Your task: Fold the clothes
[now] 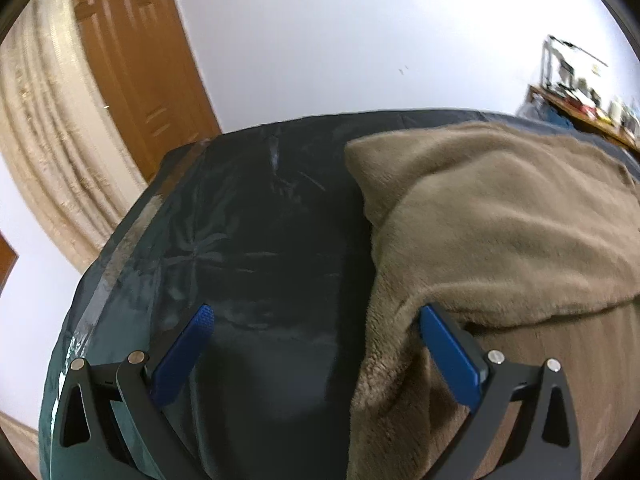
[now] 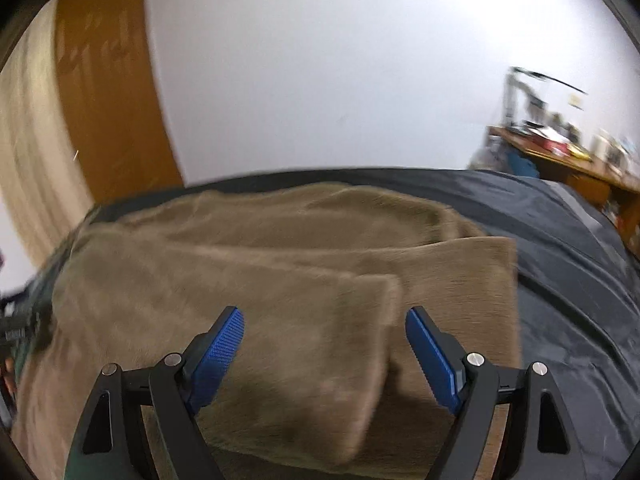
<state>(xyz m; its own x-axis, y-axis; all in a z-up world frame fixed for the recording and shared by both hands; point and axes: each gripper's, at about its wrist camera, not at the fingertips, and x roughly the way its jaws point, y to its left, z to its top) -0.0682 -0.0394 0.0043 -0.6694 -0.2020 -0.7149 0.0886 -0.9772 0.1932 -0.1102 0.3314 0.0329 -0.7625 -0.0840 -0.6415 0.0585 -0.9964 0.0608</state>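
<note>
A fuzzy brown garment (image 2: 248, 280) lies partly folded on a dark cloth-covered surface (image 2: 568, 280). In the right wrist view a folded flap of it (image 2: 312, 360) sits under and between the wide-apart blue pads of my right gripper (image 2: 325, 318); the pads do not press on it. In the left wrist view the same garment (image 1: 500, 220) covers the right half of the dark surface (image 1: 260, 240). My left gripper (image 1: 316, 312) stands open at the garment's left edge, one blue pad (image 1: 448, 344) over the fabric, the other over bare cloth.
A white wall (image 1: 360, 40) runs behind the surface. A wooden door (image 1: 132, 52) and beige curtain (image 1: 44, 140) stand at the left. A cluttered wooden desk (image 2: 560, 152) sits at the far right. A dark object shows at the right wrist view's left edge.
</note>
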